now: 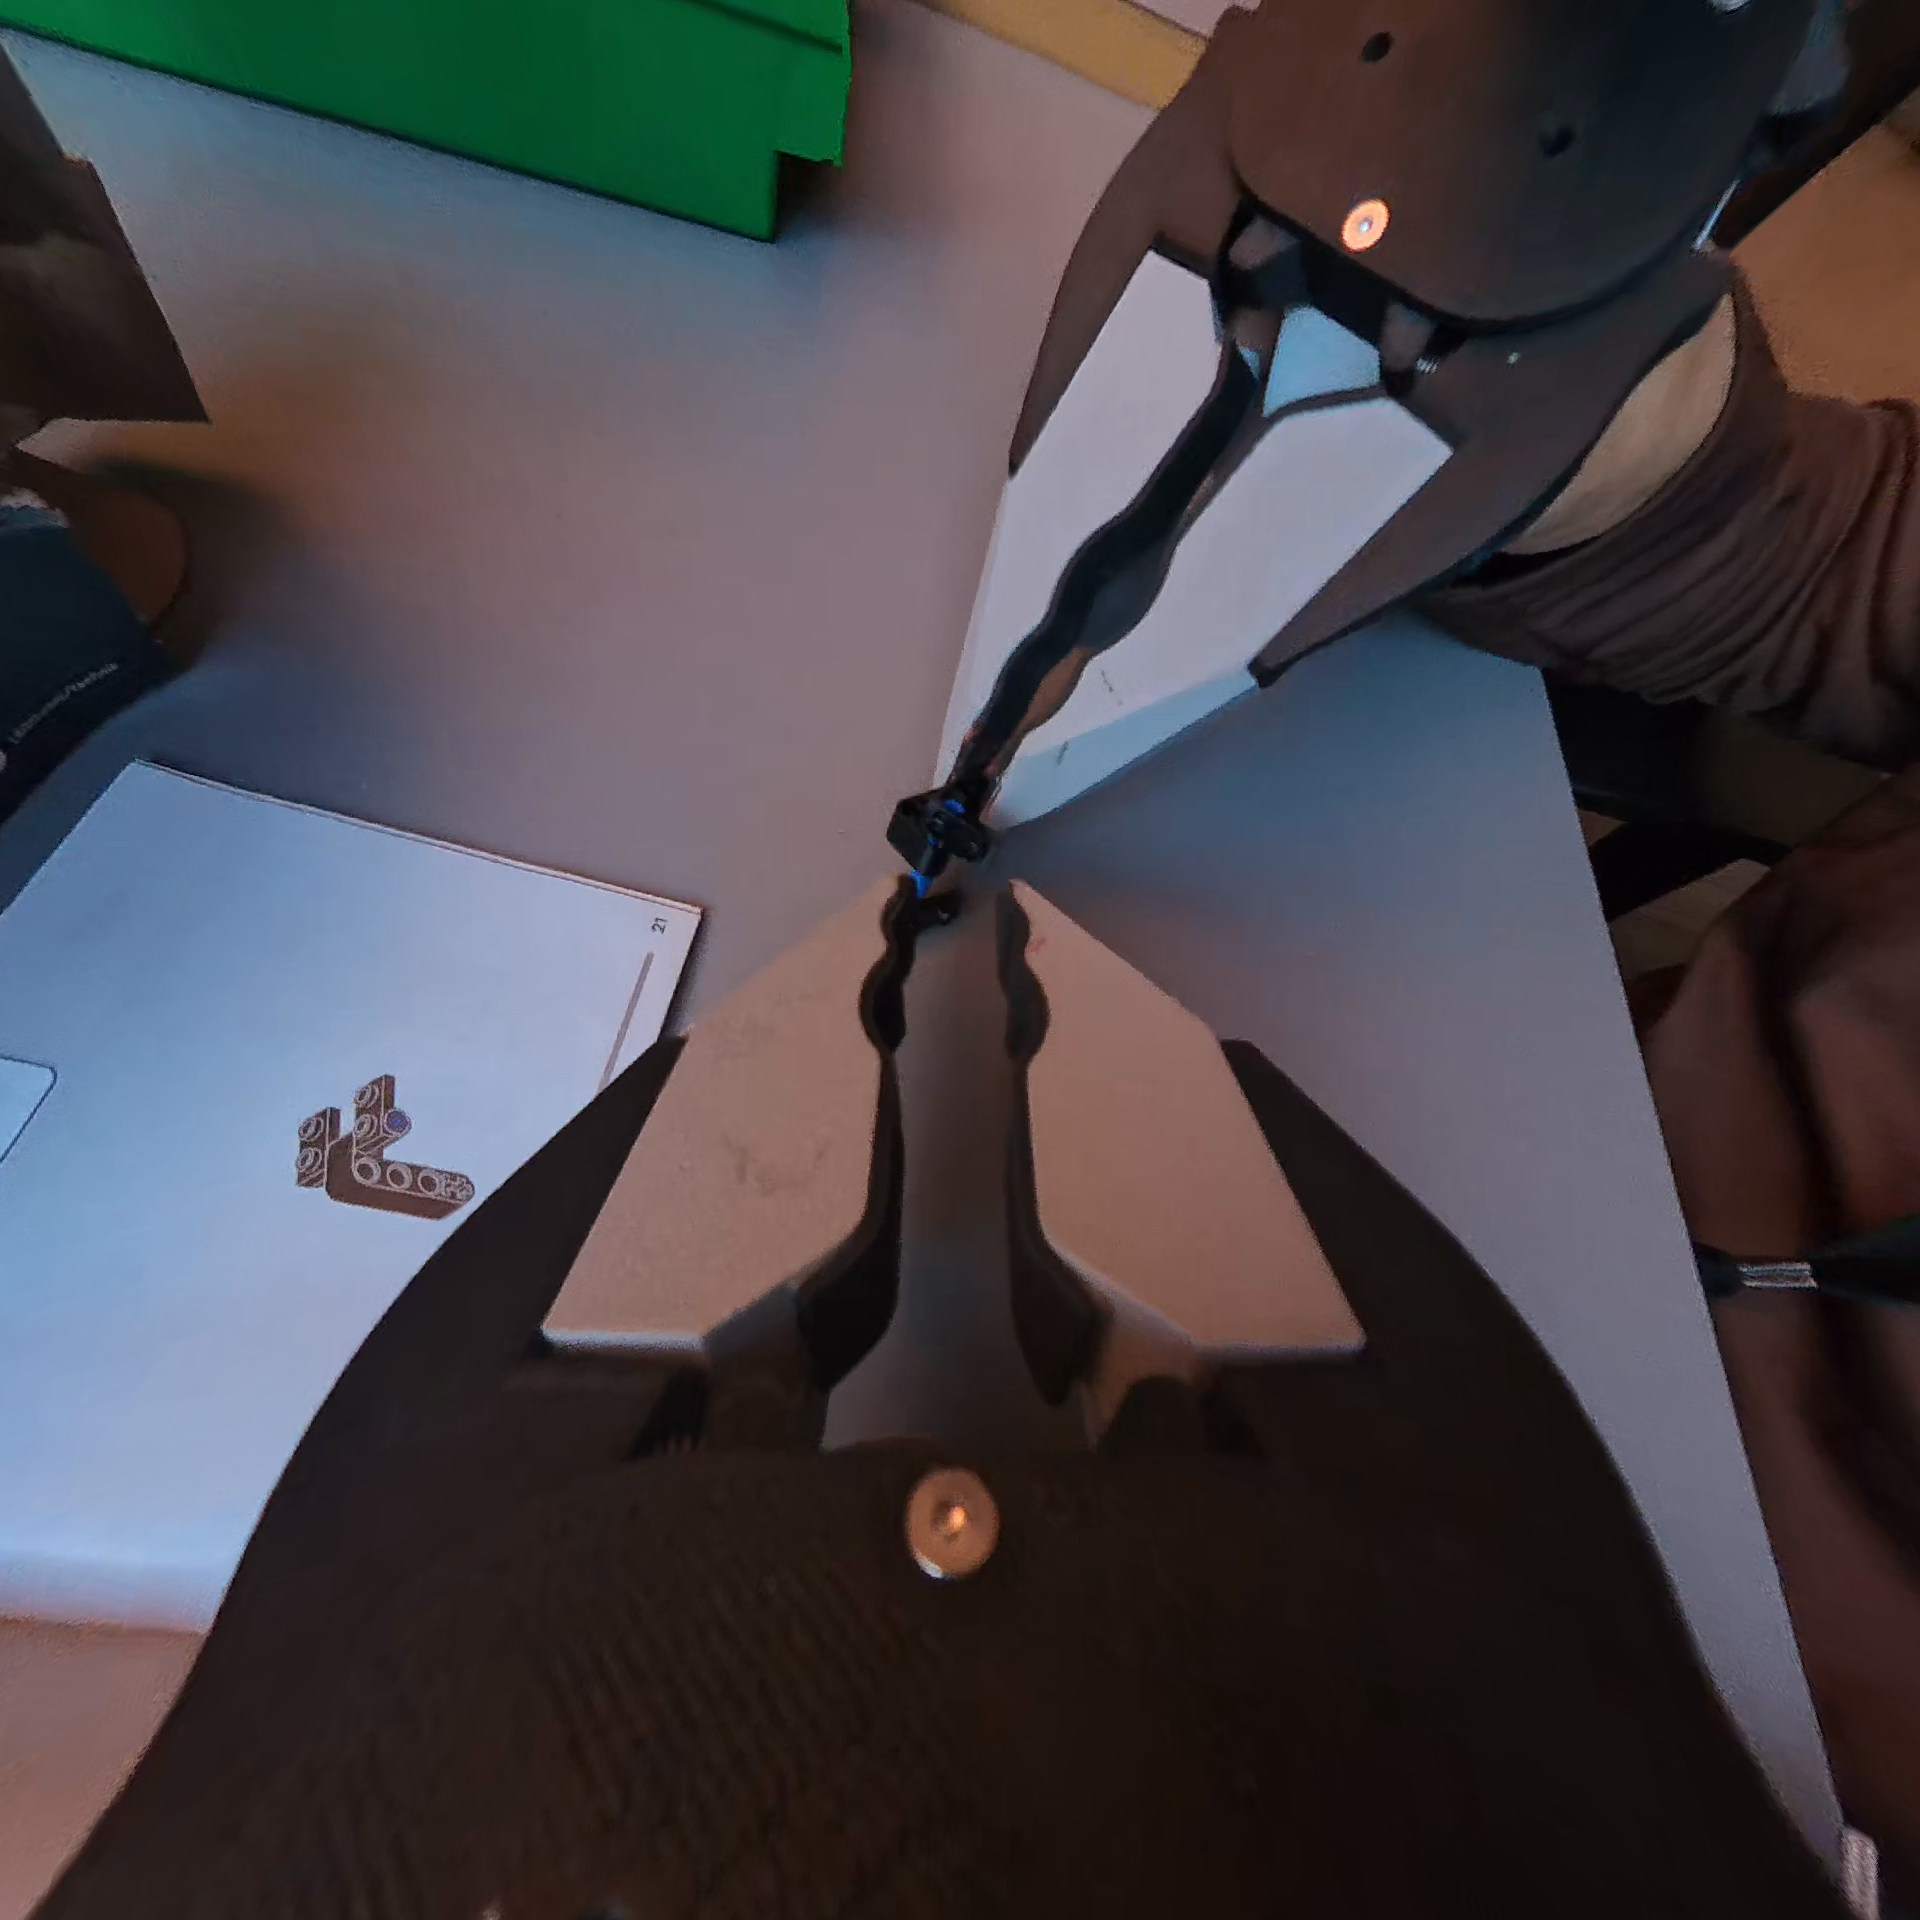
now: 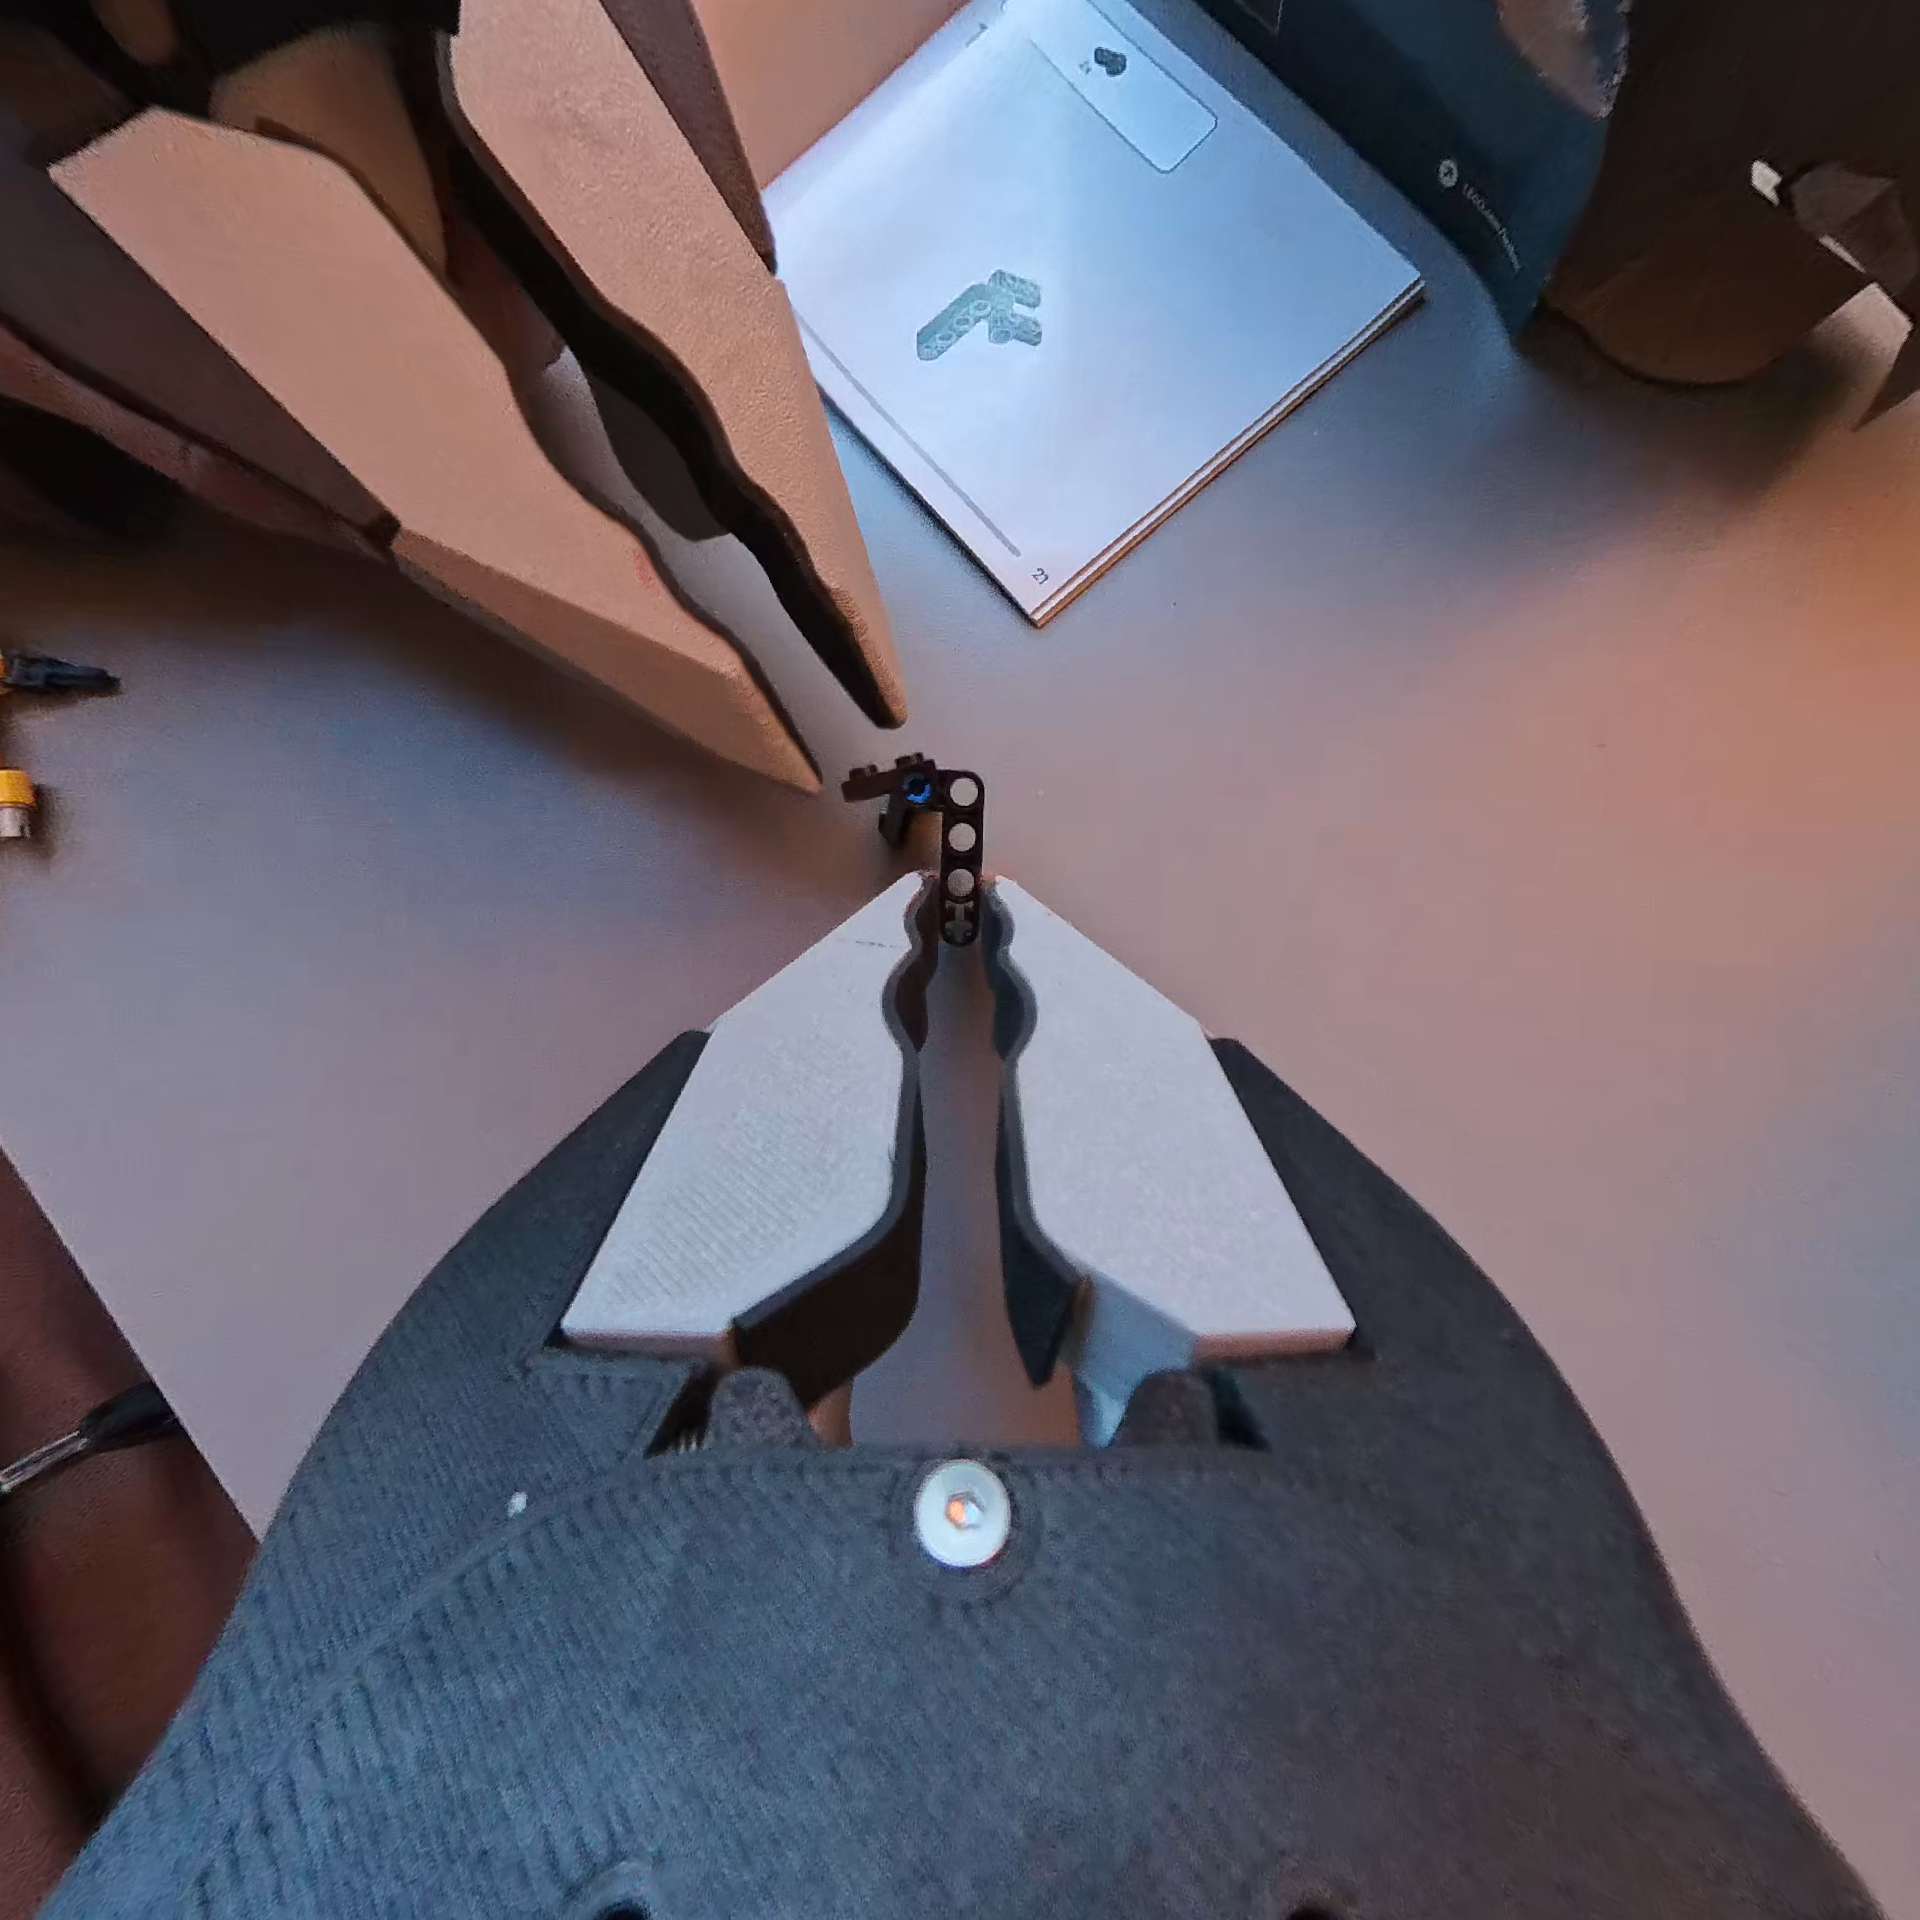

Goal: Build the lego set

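The right gripper (image 2: 958, 896) has its fingers pinching the lower end of a black holed beam (image 2: 960, 871), which stands upright above the grey worktop (image 2: 1455, 935). At the beam's top a short black bracket (image 2: 891, 795) with a blue pin (image 2: 916, 790) juts sideways. The left gripper (image 1: 954, 896) comes in head-on from the opposite side; its fingers are a little spread, one tip touching the pin end of the lego piece (image 1: 937, 831), and whether they actually grip it I cannot tell. Bare worktop lies open all around the two tips. An open instruction booklet (image 1: 312, 987) lies flat well to the side, its corner nearest the grippers. A green box (image 1: 623, 104) sits at the far edge, and small yellow and black parts (image 2: 21, 727) lie at the frame's edge.
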{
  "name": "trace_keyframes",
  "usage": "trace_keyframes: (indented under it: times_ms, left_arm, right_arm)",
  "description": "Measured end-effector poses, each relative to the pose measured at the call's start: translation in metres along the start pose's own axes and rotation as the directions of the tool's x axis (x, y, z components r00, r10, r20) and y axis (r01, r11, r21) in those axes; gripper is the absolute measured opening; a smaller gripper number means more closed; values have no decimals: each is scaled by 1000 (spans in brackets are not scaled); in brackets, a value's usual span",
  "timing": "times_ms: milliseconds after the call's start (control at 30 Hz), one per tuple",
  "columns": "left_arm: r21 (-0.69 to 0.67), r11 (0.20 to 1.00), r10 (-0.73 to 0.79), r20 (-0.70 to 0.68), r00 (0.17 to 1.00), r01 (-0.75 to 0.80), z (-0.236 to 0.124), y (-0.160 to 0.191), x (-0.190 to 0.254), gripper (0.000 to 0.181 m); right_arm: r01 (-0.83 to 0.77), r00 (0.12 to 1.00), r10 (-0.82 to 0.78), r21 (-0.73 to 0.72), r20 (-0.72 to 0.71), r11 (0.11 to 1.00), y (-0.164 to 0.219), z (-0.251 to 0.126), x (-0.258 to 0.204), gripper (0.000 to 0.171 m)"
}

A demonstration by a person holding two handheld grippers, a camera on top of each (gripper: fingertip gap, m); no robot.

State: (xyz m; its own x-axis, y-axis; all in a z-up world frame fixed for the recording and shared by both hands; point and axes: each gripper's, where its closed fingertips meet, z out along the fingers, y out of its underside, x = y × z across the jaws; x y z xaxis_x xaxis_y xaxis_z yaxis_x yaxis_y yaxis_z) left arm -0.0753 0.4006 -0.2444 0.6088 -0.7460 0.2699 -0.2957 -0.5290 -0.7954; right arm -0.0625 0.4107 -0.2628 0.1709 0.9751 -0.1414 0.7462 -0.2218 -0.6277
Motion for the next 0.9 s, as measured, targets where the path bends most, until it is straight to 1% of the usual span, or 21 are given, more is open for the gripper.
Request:
trace_keyframes:
  times_ms: [33,100,167,267,433,633,700,767,900]
  left_arm:
    - [5,1000,6,-4,1000,-6,-1,-1,-1,7]
    - [-3,999,40,23,999,-40,-2,-1,-7,4]
    - [-31,996,81,42,996,-79,-2,2,-11,8]
    - [-89,993,83,5,997,-82,2,10,-10,27]
    - [-156,982,102,-29,994,-105,9,18,-7,22]
    - [-159,984,73,-66,995,-83,10,17,-7,18]
    - [-155,983,92,-72,993,-102,10,16,-6,23]
    - [-152,976,141,-88,986,-153,10,15,-3,26]
    - [-167,962,200,-113,973,-217,13,17,0,40]
  right_arm:
    - [3,1000,-3,-3,-7,1000,0,1,0,4]
    - [9,1000,-10,-8,-22,1000,0,1,0,4]
    - [13,1000,-13,-12,-28,1000,0,0,-1,4]
    - [19,999,-20,-16,-45,1000,0,-1,0,4]
    - [20,999,-21,-21,-49,1000,1,-2,1,4]
    - [52,995,-54,-23,-79,998,1,-3,4,4]
    - [55,996,-56,-24,-73,998,2,-2,3,4]
    - [58,996,-60,-28,-70,998,2,-1,3,4]
    - [58,996,-60,-27,-72,998,3,-2,6,4]
